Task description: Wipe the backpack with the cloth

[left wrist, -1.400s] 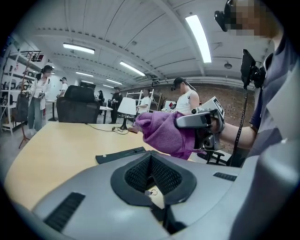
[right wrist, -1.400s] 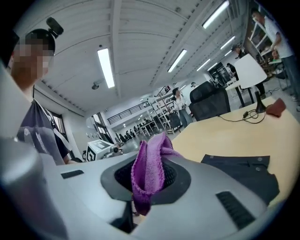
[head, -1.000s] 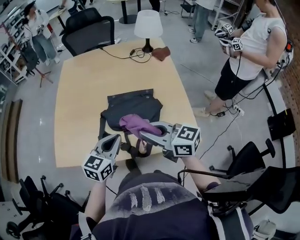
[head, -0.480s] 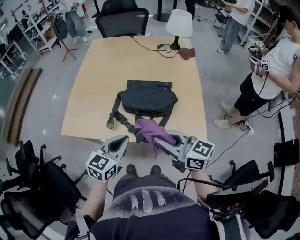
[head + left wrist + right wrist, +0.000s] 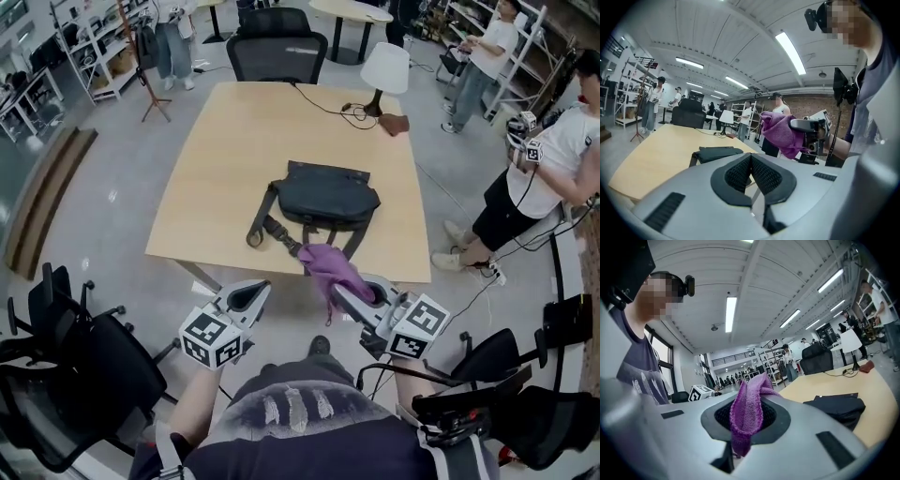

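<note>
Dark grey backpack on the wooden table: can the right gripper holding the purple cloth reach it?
Probably yes: the right gripper, shut on the purple cloth, hangs off the wooden table's near edge, with nothing between it and the dark grey backpack.

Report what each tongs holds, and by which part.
Right tongs pinch the purple cloth by a bunched fold, ends hanging free. Left tongs are shut on nothing.

We see the purple cloth point(image 5: 333, 267) bunched and pinched between the jaws of our right gripper point(image 5: 352, 292), one fold drooping past the tips. The dark backpack point(image 5: 328, 195) lies flat ahead of that gripper, beyond the cloth and apart from it, with its straps trailing back toward the jaws.
</note>
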{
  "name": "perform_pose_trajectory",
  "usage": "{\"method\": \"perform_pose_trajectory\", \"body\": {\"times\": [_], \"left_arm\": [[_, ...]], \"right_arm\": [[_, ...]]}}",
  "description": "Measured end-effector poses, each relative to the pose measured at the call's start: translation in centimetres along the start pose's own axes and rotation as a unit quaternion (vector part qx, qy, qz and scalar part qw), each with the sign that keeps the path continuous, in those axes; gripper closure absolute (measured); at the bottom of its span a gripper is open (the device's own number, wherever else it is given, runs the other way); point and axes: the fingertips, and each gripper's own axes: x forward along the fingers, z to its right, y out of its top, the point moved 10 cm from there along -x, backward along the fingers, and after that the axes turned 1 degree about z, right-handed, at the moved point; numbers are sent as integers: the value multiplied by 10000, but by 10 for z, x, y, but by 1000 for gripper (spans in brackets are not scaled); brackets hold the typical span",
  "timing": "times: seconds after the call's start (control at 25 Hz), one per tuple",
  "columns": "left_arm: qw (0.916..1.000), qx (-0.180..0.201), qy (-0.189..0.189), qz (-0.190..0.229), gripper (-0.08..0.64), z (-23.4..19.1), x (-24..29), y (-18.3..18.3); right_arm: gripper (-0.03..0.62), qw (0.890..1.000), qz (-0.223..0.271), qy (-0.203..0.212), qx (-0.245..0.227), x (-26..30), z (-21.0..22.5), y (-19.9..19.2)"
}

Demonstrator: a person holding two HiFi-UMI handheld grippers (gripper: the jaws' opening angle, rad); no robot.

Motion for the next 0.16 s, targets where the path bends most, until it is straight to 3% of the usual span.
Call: {"method": "perform_pose_trajectory", "body": {"times": [0.16], "left_arm": [[9999, -91, -90, 84, 554, 0, -63, -14]], "right_arm": [[560, 9999, -23, -90, 67, 19, -57, -22]]}}
